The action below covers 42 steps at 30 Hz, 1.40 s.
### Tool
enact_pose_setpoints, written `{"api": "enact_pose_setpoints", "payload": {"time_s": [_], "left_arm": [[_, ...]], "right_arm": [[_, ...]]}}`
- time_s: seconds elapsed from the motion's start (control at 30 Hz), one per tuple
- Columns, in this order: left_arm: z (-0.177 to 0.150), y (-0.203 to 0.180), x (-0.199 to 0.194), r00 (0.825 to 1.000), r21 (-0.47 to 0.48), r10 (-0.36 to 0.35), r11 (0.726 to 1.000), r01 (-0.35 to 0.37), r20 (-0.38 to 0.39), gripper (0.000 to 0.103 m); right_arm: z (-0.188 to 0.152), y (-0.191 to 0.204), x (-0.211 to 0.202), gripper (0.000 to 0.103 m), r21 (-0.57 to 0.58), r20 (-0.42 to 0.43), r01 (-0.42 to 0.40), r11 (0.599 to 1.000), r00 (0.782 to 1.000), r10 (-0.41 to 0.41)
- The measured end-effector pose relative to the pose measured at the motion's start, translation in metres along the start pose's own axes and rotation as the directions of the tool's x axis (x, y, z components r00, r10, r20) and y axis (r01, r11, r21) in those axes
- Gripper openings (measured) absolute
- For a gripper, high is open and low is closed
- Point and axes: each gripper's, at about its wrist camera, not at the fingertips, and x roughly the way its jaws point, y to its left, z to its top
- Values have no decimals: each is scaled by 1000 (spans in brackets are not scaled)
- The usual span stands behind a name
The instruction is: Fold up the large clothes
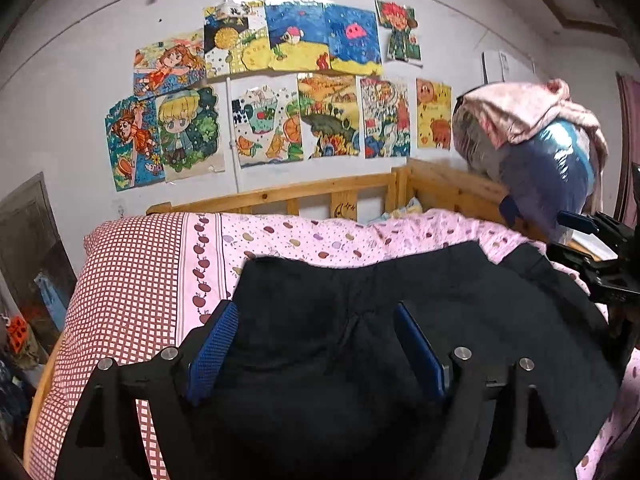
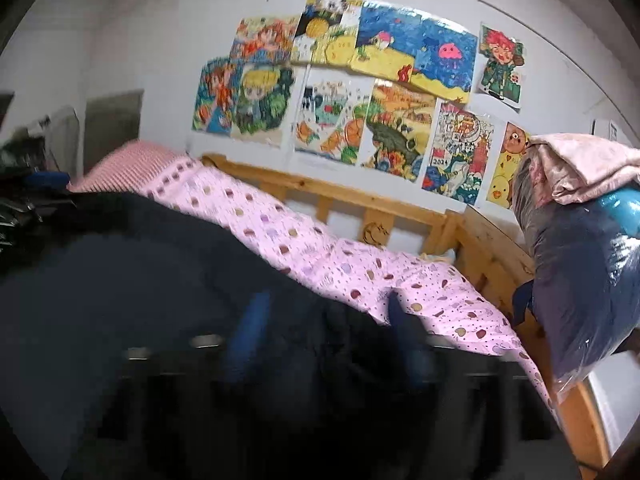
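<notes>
Though blur smears the right gripper, its fingers stand apart

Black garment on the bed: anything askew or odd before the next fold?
The black garment lies rumpled, its far edge wavy on the pink bedspread. Otherwise nothing stands out; the right wrist view is blurred.
</notes>
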Motion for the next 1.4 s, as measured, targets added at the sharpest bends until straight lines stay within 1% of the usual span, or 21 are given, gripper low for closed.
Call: {"api": "enact_pose_setpoints", "payload": {"time_s": [0.07,0.1,0.17,0.2,0.27,0.33,0.4,0.47,0.53,0.6,0.67,0.7,0.77,0.83,0.93,1.07,1.13,1.23,1.4], "left_arm": [[-1,-1,-7,1000,1,-19,1000,19,22,84],[-3,-2,-12,999,3,-34,999,34,29,87],[-6,-6,-18,996,0,-81,997,81,33,89],[-7,-7,-20,993,-4,-115,993,115,29,89],[-10,-12,-21,984,-9,-177,984,177,8,89],[-14,-22,-18,970,-2,-241,971,241,-32,90],[-19,-31,-13,962,18,-265,964,266,-64,90],[-24,-42,-3,957,47,-269,960,275,-110,90],[-29,-48,7,960,74,-240,965,252,-142,90],[-32,-48,19,968,88,-188,975,204,-167,90],[-32,-43,27,970,59,-156,984,170,-184,90],[-32,-38,32,974,38,-126,990,136,-188,91],[-34,-32,39,974,17,-94,995,99,-205,91],[-37,-25,47,972,3,-68,997,71,-224,91],[-41,-15,59,967,-23,-34,999,29,-252,91],[-40,-4,72,961,-67,-23,998,4,-276,92],[-40,3,81,955,-125,-38,992,1,-295,94],[-43,10,88,951,-175,-59,985,5,-303,96],[-46,24,96,948,-256,-87,967,6,-306,97]], "right_arm": [[1,-1,-11,71,-21,11,-26,999,1000,26],[1,-1,-17,74,-34,14,-44,998,999,44],[1,-1,-27,80,-55,14,-71,996,997,72],[0,0,-33,82,-67,8,-87,994,996,88],[-5,2,-41,82,-77,-20,-123,989,992,122],[-11,2,-47,82,-63,-45,-156,986,987,153],[-21,0,-50,82,-12,-72,-199,980,978,198],[-30,-2,-49,82,39,-96,-237,971,966,240],[-44,-5,-43,82,85,-122,-278,957,950,287],[-57,-3,-33,82,87,-162,-286,954,941,297],[-68,-1,-22,82,93,-188,-288,953,935,300],[-72,-3,-16,83,108,-190,-296,949,931,312],[-75,-5,-3,85,126,-185,-284,950,935,304],[-75,-4,13,85,139,-198,-282,949,931,306],[-71,0,40,85,141,-205,-251,958,939,276],[-62,7,75,85,142,-234,-212,967,942,241],[-59,10,91,86,135,-254,-197,971,940,226],[-56,9,105,88,159,-267,-199,967,934,236],[-57,-1,128,90,240,-260,-184,953,934,246]]}}
